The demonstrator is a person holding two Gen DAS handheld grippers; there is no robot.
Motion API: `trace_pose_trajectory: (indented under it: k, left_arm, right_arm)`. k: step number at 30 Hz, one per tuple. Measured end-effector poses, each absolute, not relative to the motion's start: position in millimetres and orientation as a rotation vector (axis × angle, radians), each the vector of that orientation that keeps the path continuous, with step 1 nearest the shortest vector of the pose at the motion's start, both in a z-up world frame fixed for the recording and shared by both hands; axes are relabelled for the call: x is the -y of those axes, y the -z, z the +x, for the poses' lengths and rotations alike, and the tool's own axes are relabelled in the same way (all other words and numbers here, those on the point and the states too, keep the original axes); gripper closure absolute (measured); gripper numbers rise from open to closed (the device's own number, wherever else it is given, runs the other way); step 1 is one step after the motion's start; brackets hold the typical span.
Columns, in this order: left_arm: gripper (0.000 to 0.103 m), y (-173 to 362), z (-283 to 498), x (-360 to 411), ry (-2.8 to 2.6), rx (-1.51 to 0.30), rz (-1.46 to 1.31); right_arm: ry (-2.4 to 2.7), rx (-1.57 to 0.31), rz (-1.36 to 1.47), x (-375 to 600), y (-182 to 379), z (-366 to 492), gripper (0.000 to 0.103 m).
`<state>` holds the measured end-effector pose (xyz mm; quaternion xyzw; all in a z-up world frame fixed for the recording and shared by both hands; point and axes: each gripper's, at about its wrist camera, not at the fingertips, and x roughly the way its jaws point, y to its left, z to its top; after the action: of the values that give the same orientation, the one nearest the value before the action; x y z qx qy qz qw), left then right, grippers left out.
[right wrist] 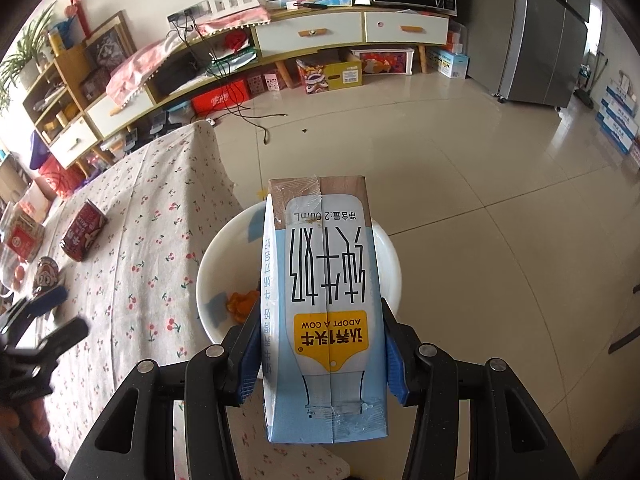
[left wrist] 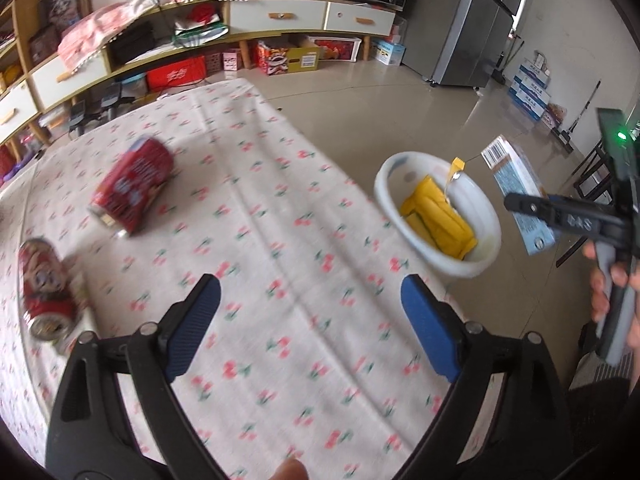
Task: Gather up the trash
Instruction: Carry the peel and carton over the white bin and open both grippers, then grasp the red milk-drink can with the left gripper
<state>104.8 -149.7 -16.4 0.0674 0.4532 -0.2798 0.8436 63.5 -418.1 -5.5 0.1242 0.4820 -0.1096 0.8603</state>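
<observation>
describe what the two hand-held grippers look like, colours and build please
Both match: the left hand-held gripper and right hand-held gripper have black plastic linkage arms with silver pivot bolts and ribbed blue finger pads. The right one shows a grey handle and a green light.

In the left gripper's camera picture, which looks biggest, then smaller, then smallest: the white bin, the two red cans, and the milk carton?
1. White bin: biggest.
2. The two red cans, one farther out on the cloth and one near the edge: about alike, and blurred, so no ranking.
3. Milk carton: looks smallest, but it is partly hidden, so unsure.
</observation>
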Motion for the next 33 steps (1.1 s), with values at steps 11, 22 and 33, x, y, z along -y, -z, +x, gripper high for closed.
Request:
trace_pose_trajectory:
  k: [11, 22, 33]
  left_arm:
    - [0.010, 9.5, 97.7, 82.8, 0.531, -0.962, 0.095]
    - [0.010, 6.8, 107.8, 18.8, 0.426, -0.976, 0.066]
    - [0.010, 18.7, 128.1, -29.9, 0.349, -1.047, 0.008]
  right_arm:
    - [0.235, -0.979, 0.291, 412.5, 7.2, 78.1, 0.029]
    - [0.203, -0.996, 0.265, 377.2, -5.6, 72.4, 0.027]
    - [0.152, -1.001, 0.207, 329.9, -10.4, 81.1, 0.023]
